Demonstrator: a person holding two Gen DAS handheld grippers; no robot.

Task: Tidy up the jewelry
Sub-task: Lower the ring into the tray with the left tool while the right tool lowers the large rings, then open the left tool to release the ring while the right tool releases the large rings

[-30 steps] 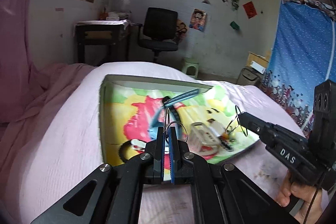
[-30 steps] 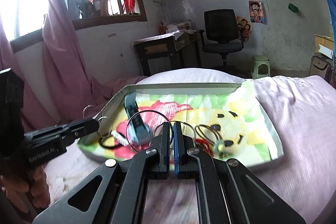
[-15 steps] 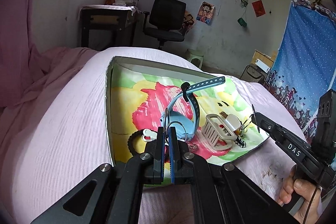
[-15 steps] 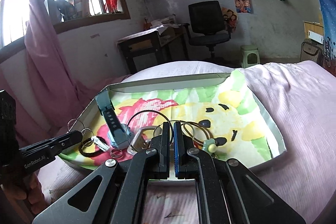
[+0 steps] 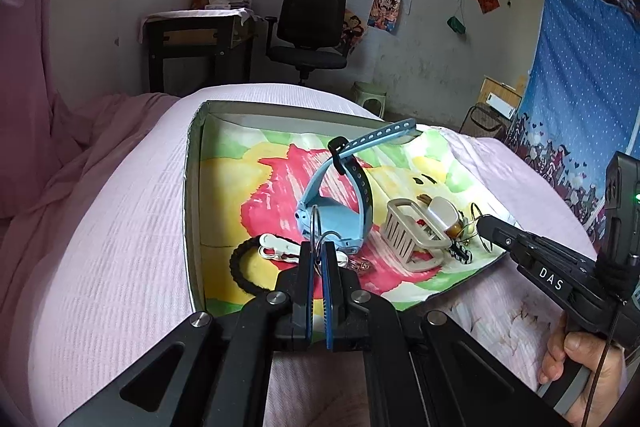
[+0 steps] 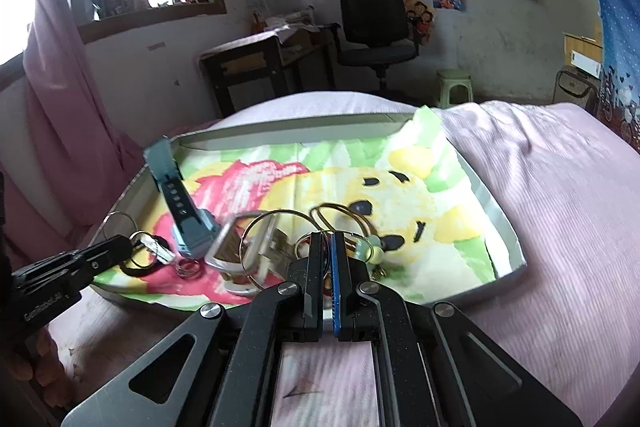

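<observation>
A shallow tray (image 5: pixel 194 187) lined with a cartoon cloth lies on the pink bed. In it are a blue watch (image 5: pixel 336 211), a beige clip (image 5: pixel 412 231), a black braided bracelet (image 5: pixel 240 267) and several rings. My left gripper (image 5: pixel 319 247) is shut on a thin silver ring (image 5: pixel 316 223) at the tray's near edge, in front of the watch. My right gripper (image 6: pixel 327 239) is shut on a large silver ring (image 6: pixel 260 247) over the tray's near side. Gold hoops (image 6: pixel 340 215) and a green bead charm (image 6: pixel 374 251) lie just beyond it.
The tray (image 6: pixel 500 227) sits mid-bed on pink bedding (image 6: pixel 560 207). A pink curtain (image 6: pixel 48 107) hangs at the left. A desk (image 5: pixel 200 39), an office chair (image 5: pixel 308 39) and a green stool (image 6: pixel 454 83) stand beyond the bed.
Both grippers have dropped lower and closer to the tray's near edge, each still shut on its ring. The tray's items look larger and nearer.
</observation>
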